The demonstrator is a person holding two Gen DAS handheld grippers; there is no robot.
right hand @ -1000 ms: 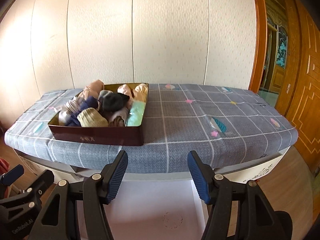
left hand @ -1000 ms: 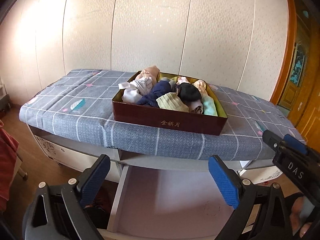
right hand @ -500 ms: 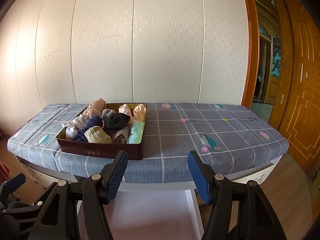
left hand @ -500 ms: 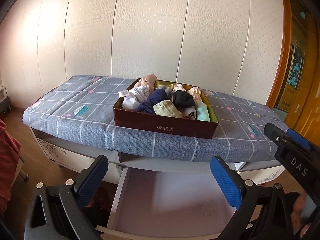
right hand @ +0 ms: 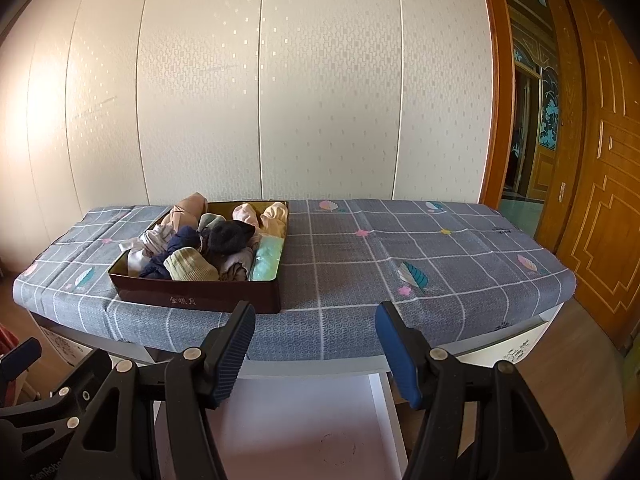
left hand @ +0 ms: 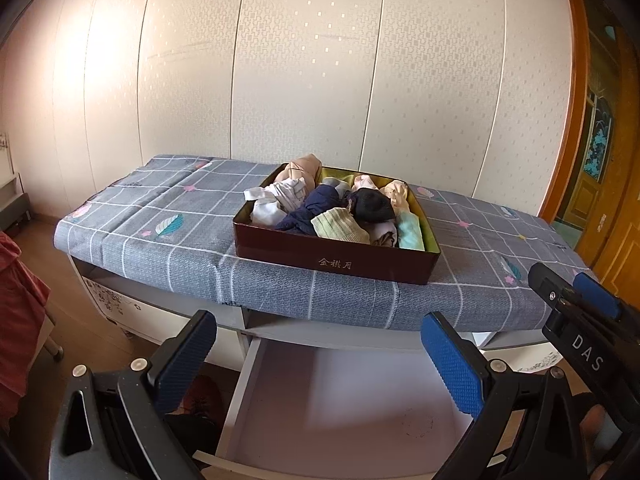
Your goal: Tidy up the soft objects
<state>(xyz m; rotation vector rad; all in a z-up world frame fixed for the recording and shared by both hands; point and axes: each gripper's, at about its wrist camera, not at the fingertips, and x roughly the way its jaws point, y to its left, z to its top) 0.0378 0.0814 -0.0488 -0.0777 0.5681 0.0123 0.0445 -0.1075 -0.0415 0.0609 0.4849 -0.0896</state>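
Note:
A dark red box (left hand: pixel 336 262) (right hand: pixel 200 300) sits on a table under a grey checked cloth (left hand: pixel 160 256) (right hand: pixel 400 240). It is packed with several rolled soft garments: navy (left hand: pixel 312 212), black (left hand: pixel 374 206) (right hand: pixel 230 236), pale green ribbed (left hand: pixel 340 226) (right hand: pixel 188 266), mint (right hand: pixel 268 262), white and peach. My left gripper (left hand: pixel 320 356) stands open and empty, well short of the box, over a pulled-out white drawer (left hand: pixel 344 392) (right hand: pixel 296 420). My right gripper (right hand: pixel 316 350) is open too, nothing between its blue pads, right of the box.
The right gripper's body (left hand: pixel 580 336) shows at the right edge of the left wrist view. Pale wall panels stand behind the table. A wooden door (right hand: pixel 600 160) is at the right. A red cloth (left hand: pixel 20 312) hangs at the left over the wood floor.
Both views have drawn back and up a little: the box and table sit lower and smaller in the frames, with more wall above. Both grippers stay open.

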